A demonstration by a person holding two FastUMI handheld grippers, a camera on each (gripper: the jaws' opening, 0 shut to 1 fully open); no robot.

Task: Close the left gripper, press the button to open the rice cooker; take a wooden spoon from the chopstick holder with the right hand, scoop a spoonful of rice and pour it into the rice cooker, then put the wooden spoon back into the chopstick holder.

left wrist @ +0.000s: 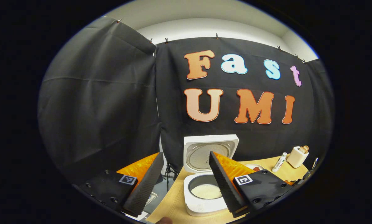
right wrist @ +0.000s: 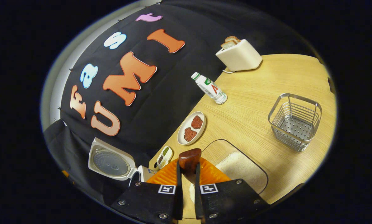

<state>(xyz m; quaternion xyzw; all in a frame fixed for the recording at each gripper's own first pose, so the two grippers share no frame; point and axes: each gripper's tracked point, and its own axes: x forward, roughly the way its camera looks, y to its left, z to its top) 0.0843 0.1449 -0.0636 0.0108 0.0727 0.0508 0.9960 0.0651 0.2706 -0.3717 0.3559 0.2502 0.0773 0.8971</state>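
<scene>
In the left gripper view the white rice cooker (left wrist: pixel 204 208) stands open on the wooden table, its lid (left wrist: pixel 226 141) raised upright. White rice (left wrist: pixel 206 191) lies in its pot. My left gripper (left wrist: pixel 186 154) hovers in front of and above the cooker, open, fingers wide apart and holding nothing. In the right gripper view my right gripper (right wrist: pixel 187 169) is shut on the wooden spoon (right wrist: pixel 189 159), whose rounded dark brown end sticks out between the fingers. Just beyond it sits a clear container of rice (right wrist: pixel 238 168). The wire chopstick holder (right wrist: pixel 294 121) stands empty at the right.
A plate with two red patties (right wrist: pixel 192 127), a small divided dish (right wrist: pixel 164 157), a lying white bottle (right wrist: pixel 209 88) and a cream toaster with bread (right wrist: pixel 238 54) line the table's back edge. The cooker's open lid (right wrist: pixel 111 161) shows at lower left.
</scene>
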